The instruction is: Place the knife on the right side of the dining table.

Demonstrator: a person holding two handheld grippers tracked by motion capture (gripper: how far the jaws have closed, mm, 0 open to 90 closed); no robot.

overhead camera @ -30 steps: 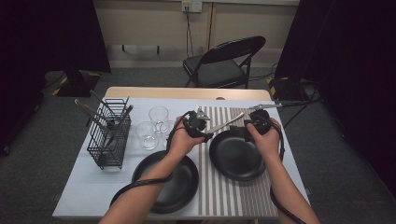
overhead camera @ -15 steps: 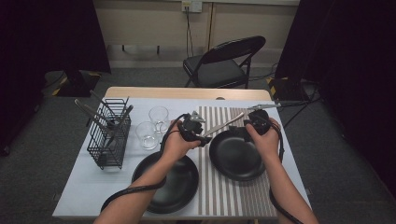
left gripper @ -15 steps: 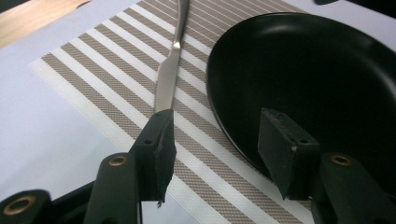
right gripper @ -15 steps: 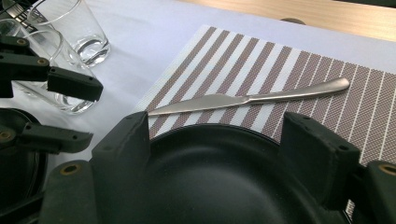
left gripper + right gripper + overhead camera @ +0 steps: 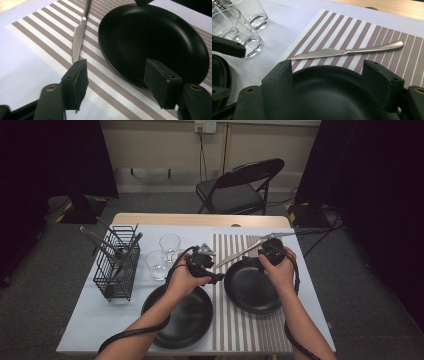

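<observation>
nowhere any legible writing on knife [image 5: 347, 52] or plate [image 5: 160, 42].

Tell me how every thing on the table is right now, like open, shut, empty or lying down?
left gripper: open, nothing between its jaws; they have just been opening.
right gripper: open, over the plate.
knife: lying flat on the striped mat, untouched.
plate on the mat: upright, empty.
plate by the left forearm: upright, empty.
two glasses: upright, empty.
wire basket: standing, utensils inside.
</observation>
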